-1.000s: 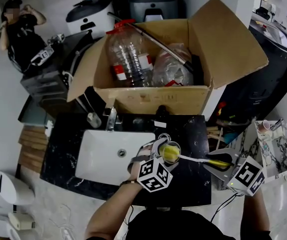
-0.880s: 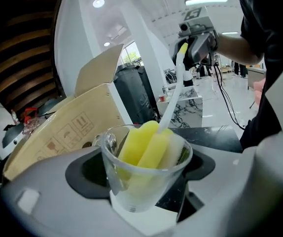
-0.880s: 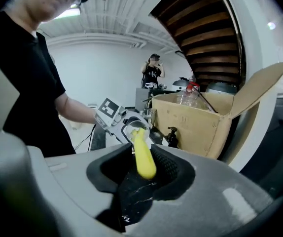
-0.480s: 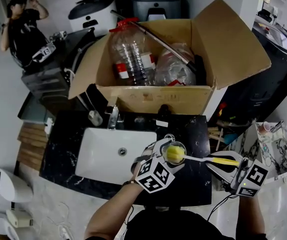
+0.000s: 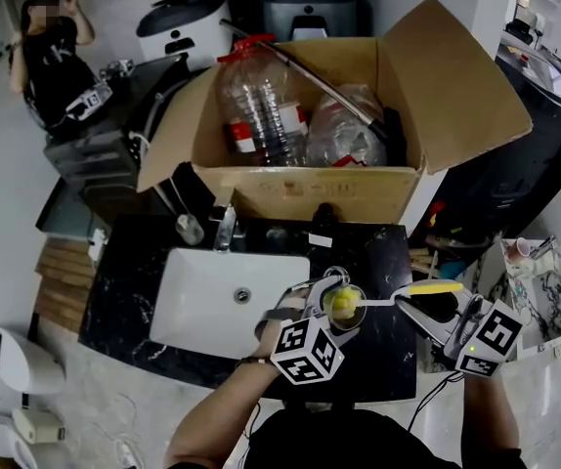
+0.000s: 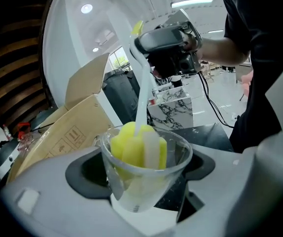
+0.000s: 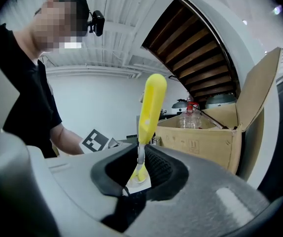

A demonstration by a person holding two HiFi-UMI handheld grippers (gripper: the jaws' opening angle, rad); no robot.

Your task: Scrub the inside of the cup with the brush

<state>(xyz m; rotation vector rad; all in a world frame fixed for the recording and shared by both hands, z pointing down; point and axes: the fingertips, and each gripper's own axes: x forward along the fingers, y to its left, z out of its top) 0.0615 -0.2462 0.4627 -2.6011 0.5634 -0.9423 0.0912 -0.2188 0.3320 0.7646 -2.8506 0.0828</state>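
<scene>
A clear glass cup (image 5: pixel 344 306) is clamped between the jaws of my left gripper (image 5: pixel 327 309) above the black countertop (image 5: pixel 378 252), right of the sink. In the left gripper view the cup (image 6: pixel 146 174) fills the centre, with the brush's yellow sponge head (image 6: pixel 137 147) down inside it and the white shaft (image 6: pixel 141 90) rising out. My right gripper (image 5: pixel 419 311) is shut on the brush's yellow handle (image 5: pixel 435 287), to the right of the cup. In the right gripper view the handle (image 7: pixel 149 107) stands up from the shut gripper (image 7: pixel 139 168).
A white sink (image 5: pixel 212 301) with a faucet (image 5: pixel 225 231) lies left of the cup. Behind it stands an open cardboard box (image 5: pixel 437 96) holding plastic bottles (image 5: pixel 256 106). A person (image 5: pixel 51 52) stands at the far left. A marble-topped stand (image 5: pixel 539 286) is at the right.
My right gripper has swung the brush handle up and back, so the shaft now bends steeply into the cup. The sponge head sits deeper in the cup. The left gripper has barely moved.
</scene>
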